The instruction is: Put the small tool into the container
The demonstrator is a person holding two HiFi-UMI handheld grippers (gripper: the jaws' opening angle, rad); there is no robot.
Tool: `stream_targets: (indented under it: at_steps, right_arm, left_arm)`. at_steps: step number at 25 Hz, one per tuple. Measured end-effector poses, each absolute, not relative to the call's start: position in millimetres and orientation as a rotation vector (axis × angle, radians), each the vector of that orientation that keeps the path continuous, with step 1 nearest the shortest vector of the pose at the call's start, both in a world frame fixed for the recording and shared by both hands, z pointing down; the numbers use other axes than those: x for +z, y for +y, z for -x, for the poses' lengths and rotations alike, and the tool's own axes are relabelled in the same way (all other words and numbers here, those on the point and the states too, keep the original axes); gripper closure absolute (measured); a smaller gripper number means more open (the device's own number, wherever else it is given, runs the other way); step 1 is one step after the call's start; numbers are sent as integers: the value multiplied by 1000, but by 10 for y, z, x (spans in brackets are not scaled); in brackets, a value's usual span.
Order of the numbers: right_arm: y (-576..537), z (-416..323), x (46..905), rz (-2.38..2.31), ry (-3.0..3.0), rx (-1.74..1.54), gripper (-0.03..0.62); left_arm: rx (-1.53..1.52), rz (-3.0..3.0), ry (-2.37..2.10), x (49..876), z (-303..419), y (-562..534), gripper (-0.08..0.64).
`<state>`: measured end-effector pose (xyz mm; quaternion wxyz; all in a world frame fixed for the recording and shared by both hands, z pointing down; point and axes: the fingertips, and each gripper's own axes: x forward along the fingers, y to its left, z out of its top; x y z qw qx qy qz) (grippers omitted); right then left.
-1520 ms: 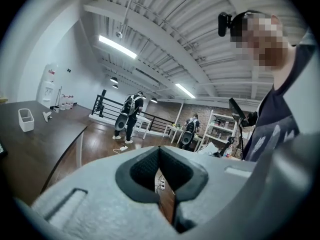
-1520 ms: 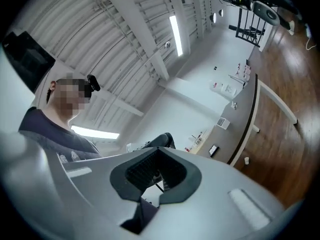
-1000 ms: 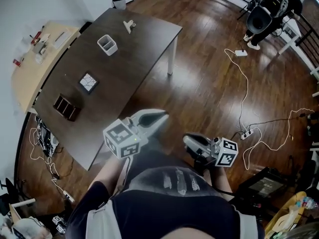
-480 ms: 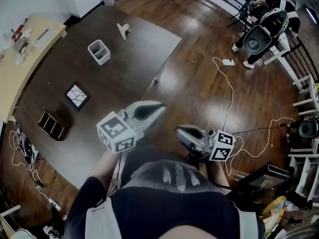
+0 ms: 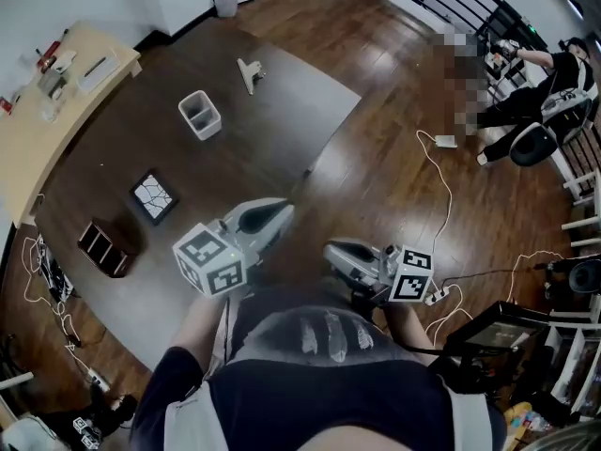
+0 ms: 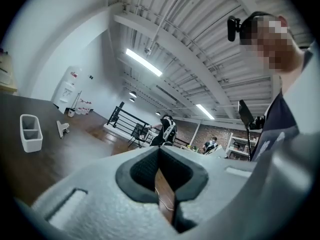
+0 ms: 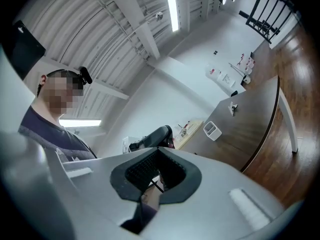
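The small tool, a pale metal clip (image 5: 249,71), lies on the far end of the dark table (image 5: 131,280). A white two-cell container (image 5: 199,115) stands upright a little nearer and to its left. Both also show far off in the left gripper view, the container (image 6: 31,132) and the clip (image 6: 62,128), and in the right gripper view, the container (image 7: 212,130) and the clip (image 7: 233,107). My left gripper (image 5: 282,207) is held close to my body by the table's near corner, shut and empty. My right gripper (image 5: 329,250) hangs over the floor, shut on nothing.
A cracked-pattern tile (image 5: 153,196) and a dark brown slotted box (image 5: 105,247) sit on the table's left part. A light wooden desk (image 5: 38,130) with clutter stands beyond. Cables and a power strip (image 5: 446,141) lie on the wood floor at right, near seated people.
The head view has swung, so the table sits a little differently in frame. Both grippers stay shut and close to my body, drifting slightly left and down.
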<state>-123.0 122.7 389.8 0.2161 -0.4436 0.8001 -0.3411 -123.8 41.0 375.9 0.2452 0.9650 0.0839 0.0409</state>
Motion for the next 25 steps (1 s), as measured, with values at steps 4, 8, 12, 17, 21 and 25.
stream_targets:
  at_steps: [4, 8, 12, 17, 21, 25]
  right_arm:
    - [1107, 934, 3904, 1120, 2270, -939, 592]
    - [1118, 384, 3881, 1002, 2292, -949, 592]
    - [1198, -79, 3906, 881, 2323, -992, 592]
    - [1205, -435, 3986, 713, 2310, -1072, 592]
    - [1160, -472, 4023, 553, 2372, -1128, 592]
    - [1094, -455, 4015, 438, 2446, -1151, 592]
  left_arm:
    - [171, -2622, 102, 3839, 1026, 346, 565]
    - [176, -2633, -35, 3804, 675, 402, 563]
    - [166, -2632, -148, 3729, 257, 486, 564]
    - [208, -2622, -339, 3702, 56, 510, 563]
    - [219, -2611, -504, 3671, 61, 486, 564]
    - [221, -2590, -603, 3699, 66, 459, 563]
